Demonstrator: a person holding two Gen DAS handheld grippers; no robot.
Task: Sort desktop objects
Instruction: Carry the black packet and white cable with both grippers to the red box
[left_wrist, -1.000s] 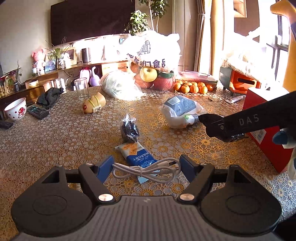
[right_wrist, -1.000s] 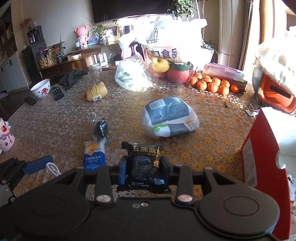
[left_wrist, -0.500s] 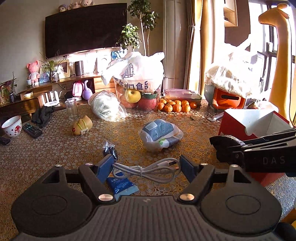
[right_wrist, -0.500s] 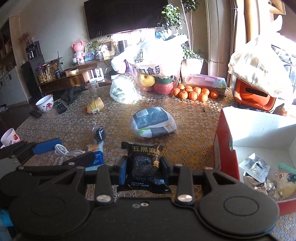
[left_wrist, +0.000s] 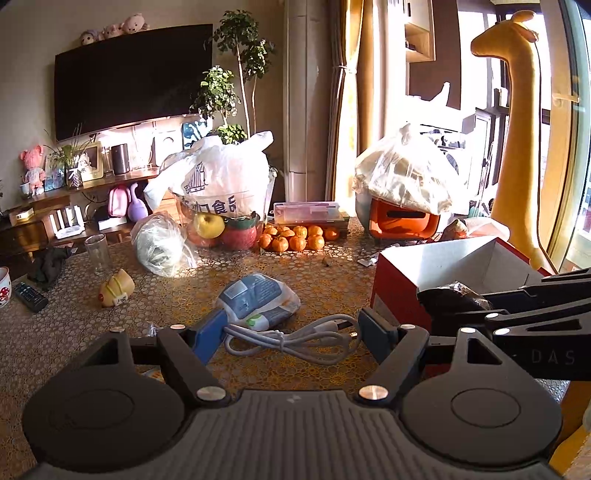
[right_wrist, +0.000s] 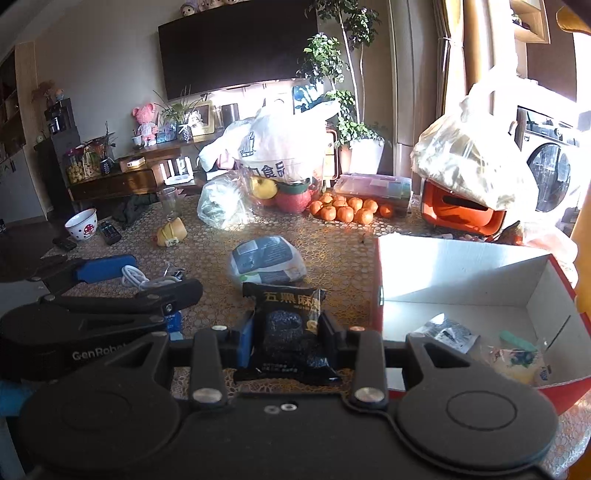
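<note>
My left gripper (left_wrist: 291, 328) is shut on a coiled white cable (left_wrist: 291, 338) and holds it above the table, left of the red box (left_wrist: 399, 295). My right gripper (right_wrist: 288, 328) is shut on a black snack packet (right_wrist: 288, 328), held up just left of the red box (right_wrist: 476, 291), whose white inside holds several small packets (right_wrist: 447, 332). The right gripper with its packet shows in the left wrist view (left_wrist: 454, 299) at the box's near wall. A blue and white bag (left_wrist: 256, 301) lies on the table beyond the cable.
A yellow toy (left_wrist: 116, 288), a glass (left_wrist: 96, 254), a remote (left_wrist: 29, 295), clear bags of food (left_wrist: 162, 243), fruit (left_wrist: 221, 227) and oranges (left_wrist: 295, 238) stand further back. An orange appliance (left_wrist: 402, 218) is behind the box. A small blue packet (right_wrist: 173, 323) lies under the left gripper.
Both grippers have risen and moved right toward the red box, still holding the cable and the black packet. The box's inside has come into fuller view.
</note>
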